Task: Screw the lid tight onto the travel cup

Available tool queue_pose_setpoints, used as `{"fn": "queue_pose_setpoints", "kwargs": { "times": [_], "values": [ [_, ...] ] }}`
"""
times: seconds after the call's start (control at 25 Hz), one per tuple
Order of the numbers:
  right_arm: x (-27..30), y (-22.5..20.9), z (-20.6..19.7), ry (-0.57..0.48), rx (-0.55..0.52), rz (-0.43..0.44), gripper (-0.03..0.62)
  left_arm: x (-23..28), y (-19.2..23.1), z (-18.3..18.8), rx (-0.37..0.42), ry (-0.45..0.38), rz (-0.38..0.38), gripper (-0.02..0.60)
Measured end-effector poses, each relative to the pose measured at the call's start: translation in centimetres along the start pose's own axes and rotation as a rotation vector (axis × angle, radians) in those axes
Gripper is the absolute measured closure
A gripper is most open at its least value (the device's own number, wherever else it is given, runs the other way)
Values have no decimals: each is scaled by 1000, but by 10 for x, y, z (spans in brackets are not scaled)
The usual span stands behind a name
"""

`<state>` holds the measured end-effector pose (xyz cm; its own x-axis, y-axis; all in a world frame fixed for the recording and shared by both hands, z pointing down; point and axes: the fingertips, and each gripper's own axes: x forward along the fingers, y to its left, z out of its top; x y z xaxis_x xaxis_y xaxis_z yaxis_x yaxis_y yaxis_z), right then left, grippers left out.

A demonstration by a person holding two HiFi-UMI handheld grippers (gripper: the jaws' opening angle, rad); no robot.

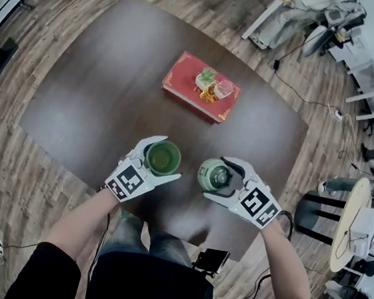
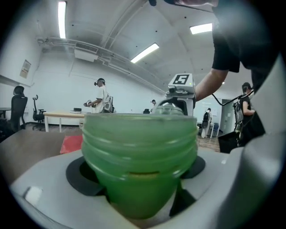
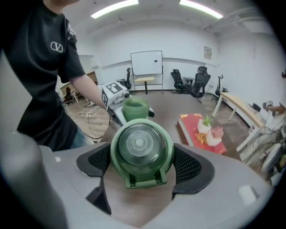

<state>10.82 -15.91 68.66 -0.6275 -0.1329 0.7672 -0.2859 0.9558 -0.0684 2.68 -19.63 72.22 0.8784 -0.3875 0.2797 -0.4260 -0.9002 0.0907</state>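
Green translucent plastic fills both gripper views. The travel cup (image 1: 163, 159) sits in the left gripper (image 1: 166, 156) at lower centre of the head view. The lid (image 1: 212, 174) sits in the right gripper (image 1: 217, 177) just to its right, with a clear gap between the two. Both are held over the near edge of the dark counter (image 1: 92, 101) and appear lifted clear of it. A red book (image 1: 182, 78) carrying two small potted plants (image 1: 214, 85) lies well apart, at the middle of the frame.

The left jaws pinch the cup on its body just below the threaded neck, with the dark pads on either side. The right jaws pinch the lid across its width, the mesh pads pressed against its rim on both sides.

The cup stands upright with its long axis vertical and its open mouth facing up at the head camera. Its screw ridges are bare, so nothing is on it yet. The lid is tilted. Its domed top and hinged flap face back along the right gripper, so its threaded underside seems to face down and away, off line with the cup.

The step in hand looks like bringing the two parts together, with both grasped but not yet mated. The next move calls for carrying the lid over the mouth and levelling it until its axis matches the cup's. It then has to be set squarely on the threads and turned while the left gripper holds the cup from spinning. A tilted start would likely cross the threads.
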Motion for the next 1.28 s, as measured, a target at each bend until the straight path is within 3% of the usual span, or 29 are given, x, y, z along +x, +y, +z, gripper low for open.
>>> {"fn": "queue_pose_setpoints", "kwargs": {
  "times": [0.2,0.44,0.68,0.96,1.16,1.28],
  "values": [
    [-71,29,98,-90,-116,51,152,-4,-36,79,14,1,-94,167],
    [-114,51,161,-88,-277,77,152,-8,-72,151,71,8,-155,167],
    [-130,66,180,-61,-337,125,152,-17,-101,185,81,33,-225,169],
    [-136,79,185,-15,-362,163,152,-26,-113,199,126,90,-262,170],
    [-142,79,188,69,-342,110,151,-28,-115,206,128,111,-261,170],
    [-143,71,194,83,-225,32,151,-24,-110,209,94,97,-246,170]
  ]
}}
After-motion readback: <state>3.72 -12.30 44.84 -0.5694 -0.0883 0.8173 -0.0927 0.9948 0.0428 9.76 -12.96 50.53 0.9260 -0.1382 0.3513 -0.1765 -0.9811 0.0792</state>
